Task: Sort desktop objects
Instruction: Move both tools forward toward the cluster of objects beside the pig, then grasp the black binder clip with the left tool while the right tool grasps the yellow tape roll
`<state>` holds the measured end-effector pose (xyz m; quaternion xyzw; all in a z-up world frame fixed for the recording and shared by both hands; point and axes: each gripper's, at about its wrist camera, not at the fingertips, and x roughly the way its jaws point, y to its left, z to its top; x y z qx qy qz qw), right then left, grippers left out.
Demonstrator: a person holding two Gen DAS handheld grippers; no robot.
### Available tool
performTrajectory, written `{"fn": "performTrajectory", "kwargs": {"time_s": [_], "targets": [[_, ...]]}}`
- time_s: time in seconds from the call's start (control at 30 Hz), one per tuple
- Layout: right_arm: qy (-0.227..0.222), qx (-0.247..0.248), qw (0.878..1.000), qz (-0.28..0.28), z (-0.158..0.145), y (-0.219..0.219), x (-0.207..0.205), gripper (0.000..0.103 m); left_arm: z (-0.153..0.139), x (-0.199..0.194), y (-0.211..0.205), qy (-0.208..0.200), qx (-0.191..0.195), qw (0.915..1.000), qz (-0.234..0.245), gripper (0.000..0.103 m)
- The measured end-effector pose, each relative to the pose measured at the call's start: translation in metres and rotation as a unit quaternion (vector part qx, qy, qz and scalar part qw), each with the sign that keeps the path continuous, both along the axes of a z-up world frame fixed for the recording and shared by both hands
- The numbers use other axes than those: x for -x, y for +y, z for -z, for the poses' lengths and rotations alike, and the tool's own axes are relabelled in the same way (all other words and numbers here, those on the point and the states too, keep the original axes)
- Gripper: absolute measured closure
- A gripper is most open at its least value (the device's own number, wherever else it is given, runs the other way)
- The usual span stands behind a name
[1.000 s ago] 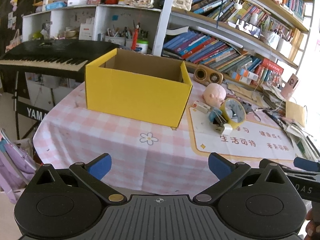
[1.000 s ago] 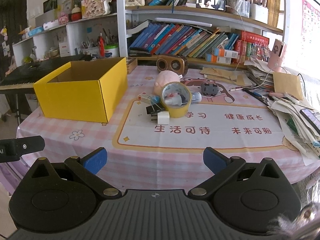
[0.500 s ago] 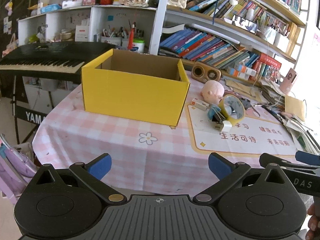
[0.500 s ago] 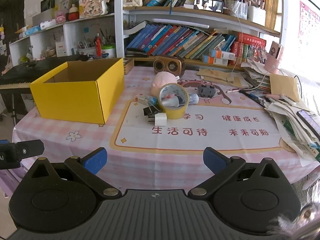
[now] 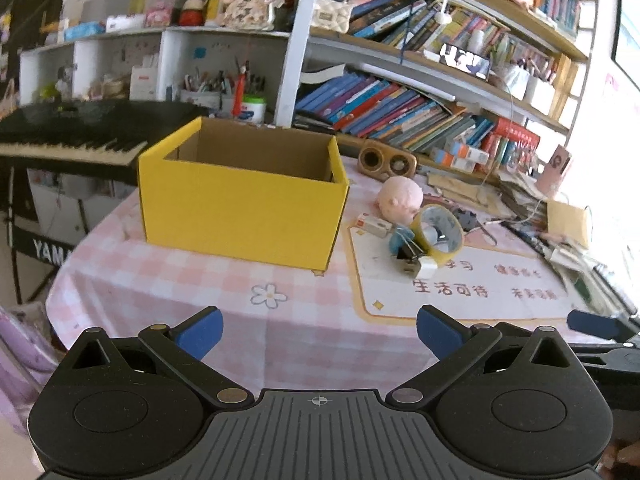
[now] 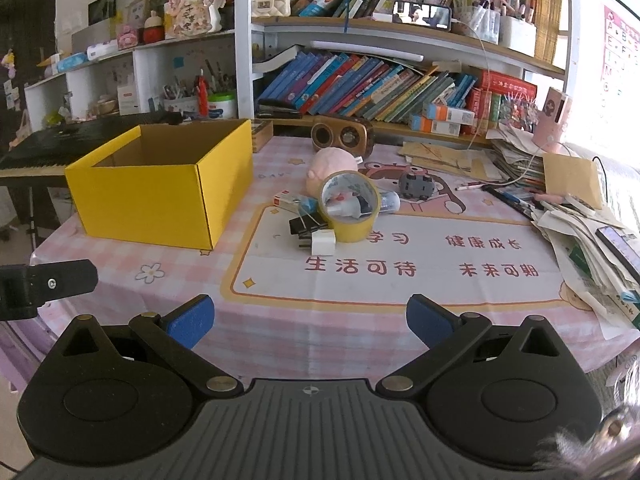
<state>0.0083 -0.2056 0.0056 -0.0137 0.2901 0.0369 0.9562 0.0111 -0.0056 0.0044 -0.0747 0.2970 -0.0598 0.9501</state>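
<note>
Jaws spread short of table edge (image 6: 320, 360).

Pink-checked table (image 6: 280, 320): yellow box (image 6: 160, 196), tape roll (image 6: 350, 206), paper pile (image 6: 592, 240).

Bare surface (image 6: 320, 320) in front of the box (image 6: 160, 204); clutter pile with tape roll (image 6: 349, 206) just right of box; paper stack (image 6: 592, 240) farther right.

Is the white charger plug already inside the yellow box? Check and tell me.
No: the white charger plug lies on the table mat beside the tape roll, outside the yellow box.
</note>
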Motion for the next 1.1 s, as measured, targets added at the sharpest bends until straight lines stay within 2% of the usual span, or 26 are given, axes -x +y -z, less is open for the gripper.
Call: {"fn": "performTrajectory", "kwargs": {"time_s": [0.4, 0.6, 0.8, 0.93, 1.1], "targets": [[0.009, -0.004, 1.000, 0.012, 0.002, -0.014, -0.005, 0.000, -0.001, -0.012, -0.014, -0.005, -0.014, 0.9998, 0.010, 0.000], [0.014, 0.029, 0.999, 0.012, 0.004, -0.016, -0.014, 0.000, 0.000, -0.021, -0.023, -0.002, -0.010, 0.9998, 0.014, 0.000], [0.015, 0.002, 1.000, 0.008, 0.003, -0.032, -0.029, 0.000, 0.000, -0.032, -0.033, -0.001, -0.015, 0.9998, 0.012, 0.000], [0.023, 0.011, 1.000, 0.014, 0.004, -0.038, -0.042, 0.000, 0.002, -0.042, -0.040, 0.006, -0.013, 0.9998, 0.010, 0.000], [0.021, 0.001, 1.000, -0.010, 0.004, -0.048, -0.057, 0.000, 0.006, -0.059, -0.053, 0.017, -0.006, 0.9997, 0.016, 0.000]]}}
